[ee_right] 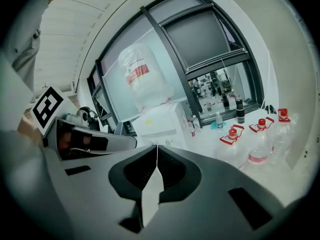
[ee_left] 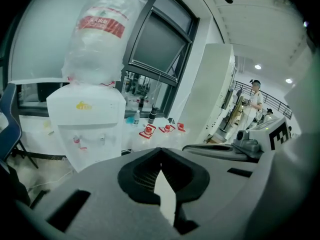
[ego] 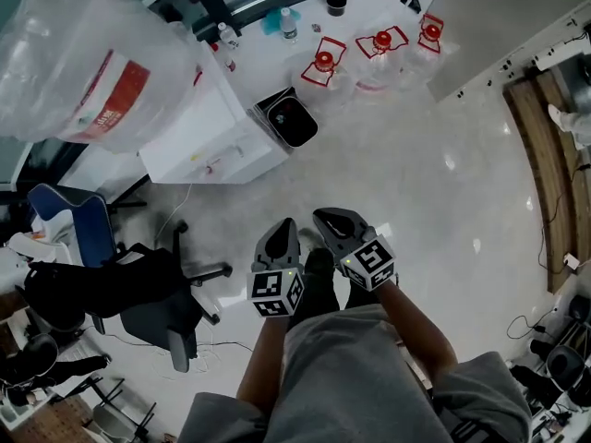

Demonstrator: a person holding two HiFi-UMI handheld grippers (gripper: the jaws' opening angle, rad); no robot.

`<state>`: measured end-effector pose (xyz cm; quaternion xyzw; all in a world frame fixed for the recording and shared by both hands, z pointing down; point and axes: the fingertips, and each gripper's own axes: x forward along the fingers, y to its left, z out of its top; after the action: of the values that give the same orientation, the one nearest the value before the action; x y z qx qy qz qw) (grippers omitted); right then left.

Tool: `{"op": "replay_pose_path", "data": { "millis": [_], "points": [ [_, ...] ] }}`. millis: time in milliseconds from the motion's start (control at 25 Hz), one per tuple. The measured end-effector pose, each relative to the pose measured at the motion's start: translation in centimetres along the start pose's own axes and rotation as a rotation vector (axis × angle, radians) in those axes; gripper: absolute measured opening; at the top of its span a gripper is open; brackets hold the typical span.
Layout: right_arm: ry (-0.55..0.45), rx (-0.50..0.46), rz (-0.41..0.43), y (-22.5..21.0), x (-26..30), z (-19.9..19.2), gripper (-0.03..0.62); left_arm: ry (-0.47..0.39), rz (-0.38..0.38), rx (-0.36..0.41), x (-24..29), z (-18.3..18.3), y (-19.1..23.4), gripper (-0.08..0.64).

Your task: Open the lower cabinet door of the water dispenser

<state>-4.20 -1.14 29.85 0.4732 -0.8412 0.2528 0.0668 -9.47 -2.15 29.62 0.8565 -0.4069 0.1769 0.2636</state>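
Both grippers are clenched with nothing between the jaws. The left gripper (ego: 284, 227) and right gripper (ego: 331, 220) are held side by side above the floor, in front of the person's legs. The water dispenser (ego: 214, 135), white with a large bottle (ego: 78, 58) on top, stands ahead and to the left, well apart from both. Its lower cabinet door cannot be made out. Red-capped jugs (ego: 374, 52) stand on the floor beside it.

Water dispenser (ego: 208, 141): white.
Big bottle (ego: 83, 53): clear, red-and-white label.
Floor jugs (ego: 325, 67): clear, red caps.
Chair (ego: 74, 224): blue back.
Left gripper (ego: 283, 231), right gripper (ego: 330, 218): grey, black-and-white square markers.
Floor (ego: 416, 201): pale grey.
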Motion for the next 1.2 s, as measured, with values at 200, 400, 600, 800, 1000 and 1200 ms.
{"op": "replay_pose_path", "data": {
  "millis": [200, 400, 600, 800, 1000, 1200],
  "points": [
    [0.033, -0.035, -0.007, -4.0, 3.3, -2.9, 0.012, 0.044, 0.029, -0.02, 3.7, -2.1, 2.1, 0.009],
    [0.063, -0.009, 0.02, -8.3, 5.1, -4.6, 0.012, 0.072, 0.084, -0.027, 7.3, -3.2, 2.8, 0.009],
    [0.104, -0.015, 0.068, -11.9, 7.1, -7.0, 0.012, 0.097, 0.144, -0.022, 10.9, -4.3, 3.9, 0.009],
    [0.145, -0.083, 0.133, -14.2, 10.3, -9.2, 0.012, 0.141, 0.204, -0.008, 13.9, -6.1, 6.7, 0.009],
    [0.171, -0.162, 0.166, -15.7, 13.7, -11.8, 0.014, 0.186, 0.22, 0.037, 16.0, -8.0, 9.6, 0.009],
    [0.206, -0.306, 0.223, -16.3, 15.8, -14.8, 0.014, 0.199, 0.209, 0.071, 17.9, -9.8, 11.3, 0.009]
  ]
}}
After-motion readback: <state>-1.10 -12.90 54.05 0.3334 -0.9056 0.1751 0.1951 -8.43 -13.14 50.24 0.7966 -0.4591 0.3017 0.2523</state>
